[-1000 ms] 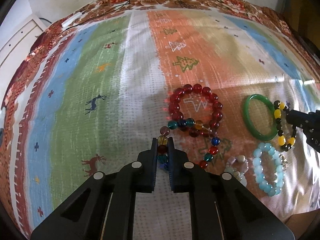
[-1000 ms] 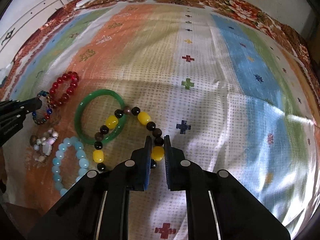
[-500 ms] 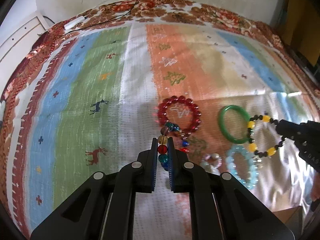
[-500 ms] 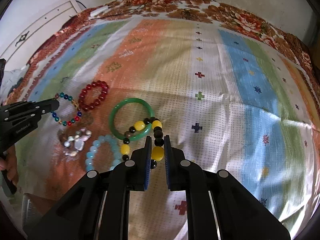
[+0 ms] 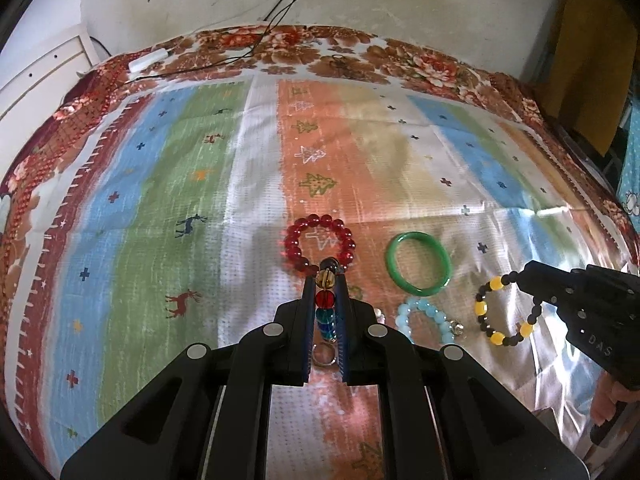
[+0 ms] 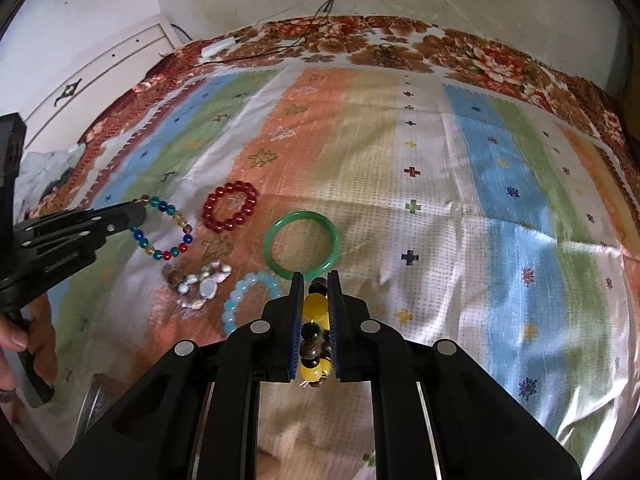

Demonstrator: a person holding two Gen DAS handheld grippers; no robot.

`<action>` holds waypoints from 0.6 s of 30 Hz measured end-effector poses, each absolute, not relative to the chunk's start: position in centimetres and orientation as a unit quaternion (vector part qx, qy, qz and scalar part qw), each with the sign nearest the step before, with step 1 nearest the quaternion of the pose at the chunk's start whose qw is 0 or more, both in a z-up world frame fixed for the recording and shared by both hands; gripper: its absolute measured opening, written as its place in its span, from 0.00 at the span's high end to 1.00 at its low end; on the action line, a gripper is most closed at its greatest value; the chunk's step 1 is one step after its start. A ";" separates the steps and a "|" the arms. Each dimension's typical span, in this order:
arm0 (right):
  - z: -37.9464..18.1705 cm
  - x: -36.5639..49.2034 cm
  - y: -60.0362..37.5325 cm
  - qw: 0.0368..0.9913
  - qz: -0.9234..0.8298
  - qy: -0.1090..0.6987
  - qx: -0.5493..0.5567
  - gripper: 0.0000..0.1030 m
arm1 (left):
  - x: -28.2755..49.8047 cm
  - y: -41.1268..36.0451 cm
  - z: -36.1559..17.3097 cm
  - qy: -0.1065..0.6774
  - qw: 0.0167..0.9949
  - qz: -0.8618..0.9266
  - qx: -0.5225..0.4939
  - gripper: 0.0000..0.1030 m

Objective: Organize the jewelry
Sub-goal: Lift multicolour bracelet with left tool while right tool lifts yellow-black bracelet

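My left gripper (image 5: 325, 280) is shut on a multicolour bead bracelet (image 5: 325, 300), which hangs lifted off the cloth; it also shows in the right wrist view (image 6: 162, 232). My right gripper (image 6: 314, 276) is shut on a yellow-and-black bead bracelet (image 6: 314, 312), also lifted; it shows in the left wrist view (image 5: 506, 312). On the cloth lie a red bead bracelet (image 5: 319, 242), a green bangle (image 5: 418, 262), a pale blue bead bracelet (image 5: 426, 318) and a shell bracelet (image 6: 200, 284).
A striped patterned cloth (image 5: 200, 200) covers the bed, with a floral border (image 5: 320, 52) at the far side. A white charger and black cables (image 5: 148, 62) lie at the far left. A white cabinet (image 6: 100, 76) stands at left. A metal rim (image 6: 90, 404) shows near the front edge.
Both grippers have risen and pulled back, each lifting its bracelet off the cloth. The jewelry left on the cloth now looks smaller and farther away.
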State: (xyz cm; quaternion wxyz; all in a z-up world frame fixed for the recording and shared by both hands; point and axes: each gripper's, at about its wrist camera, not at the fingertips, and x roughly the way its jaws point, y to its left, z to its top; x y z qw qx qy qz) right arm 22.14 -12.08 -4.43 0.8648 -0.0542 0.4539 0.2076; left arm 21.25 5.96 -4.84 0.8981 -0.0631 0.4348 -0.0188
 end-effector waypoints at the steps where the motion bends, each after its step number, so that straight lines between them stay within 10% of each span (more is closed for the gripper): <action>1: -4.2 21.9 -12.1 0.867 0.208 0.450 -0.053 0.88 | 21.1 5.9 -4.7 0.433 0.899 -0.018 -0.062 0.91; 18: -0.7 18.3 -13.0 0.887 0.225 0.403 -0.030 0.88 | 17.6 4.7 -2.1 0.395 0.915 -0.038 -0.074 0.91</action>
